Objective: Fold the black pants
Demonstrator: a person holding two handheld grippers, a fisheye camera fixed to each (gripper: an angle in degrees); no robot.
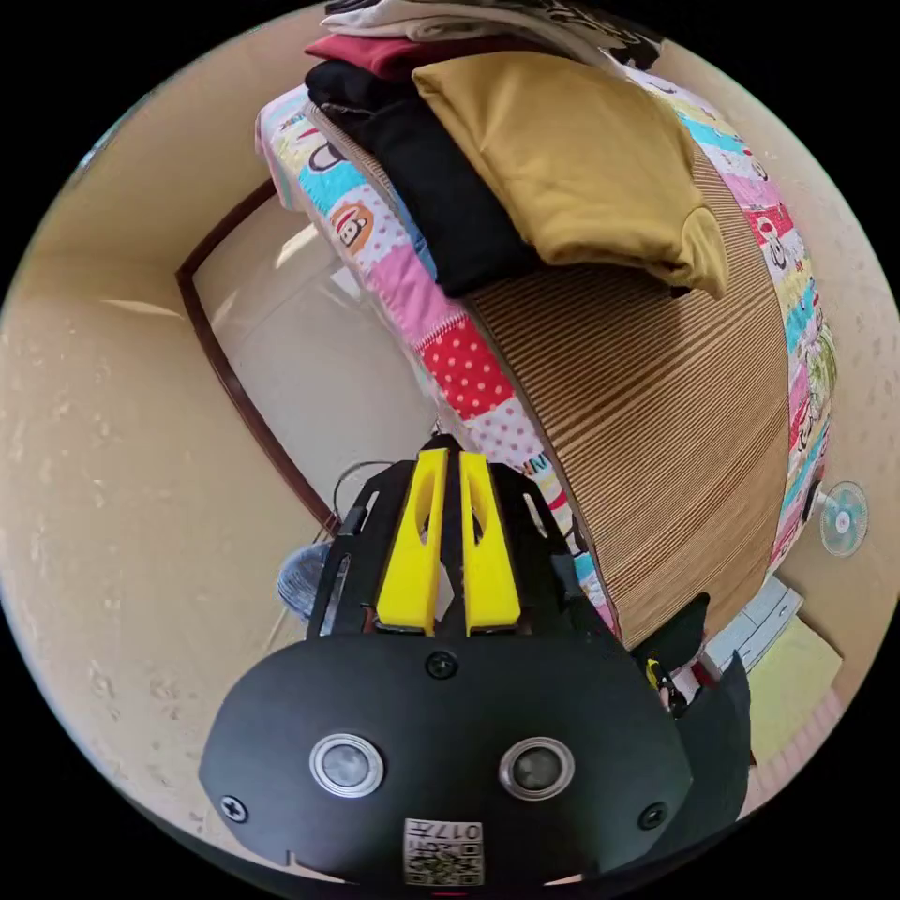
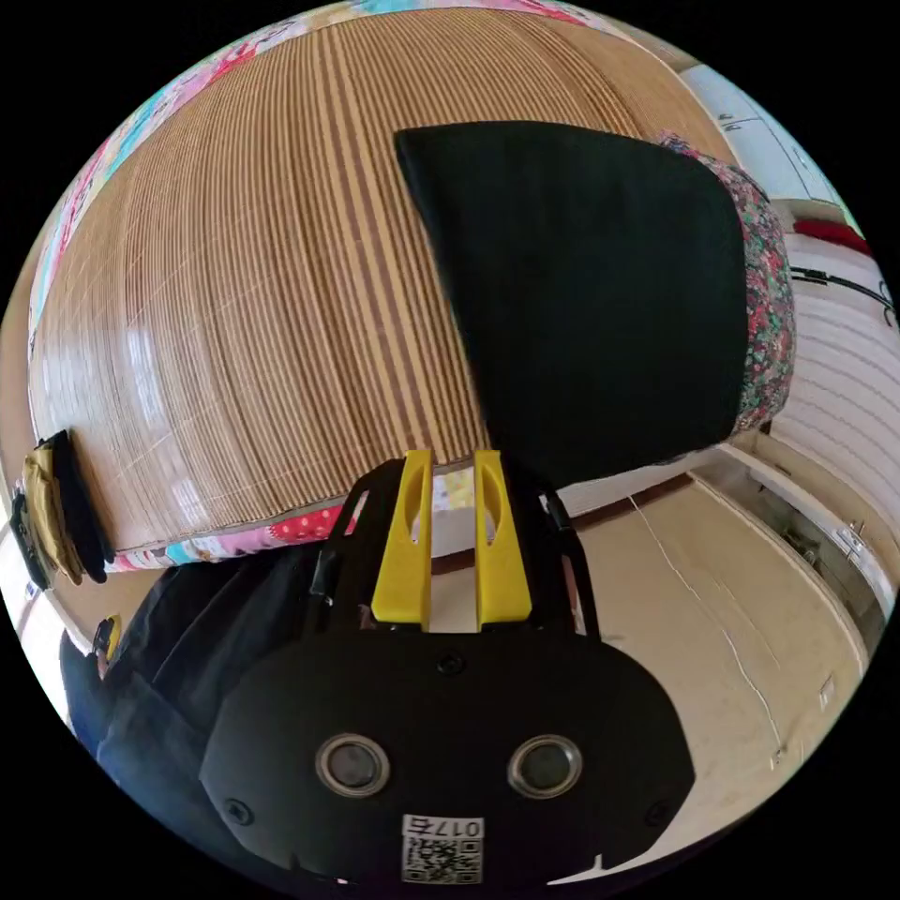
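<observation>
A striped bamboo mat (image 1: 656, 394) covered the bed, with a colourful patchwork sheet (image 1: 450, 347) showing along its edges. At one end sat a stack of folded clothes: a mustard top (image 1: 581, 159) over a dark red one (image 1: 375, 52) and something pale, hard to make out. A small fan (image 1: 844, 517) stood on the floor, and a floral cushion (image 2: 764, 281) lay near the mat's far edge.

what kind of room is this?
Likely a bedroom: a bed with a patchwork sheet, topped by a bamboo mat, holds folded clothes, and a small fan stands on the floor.
</observation>
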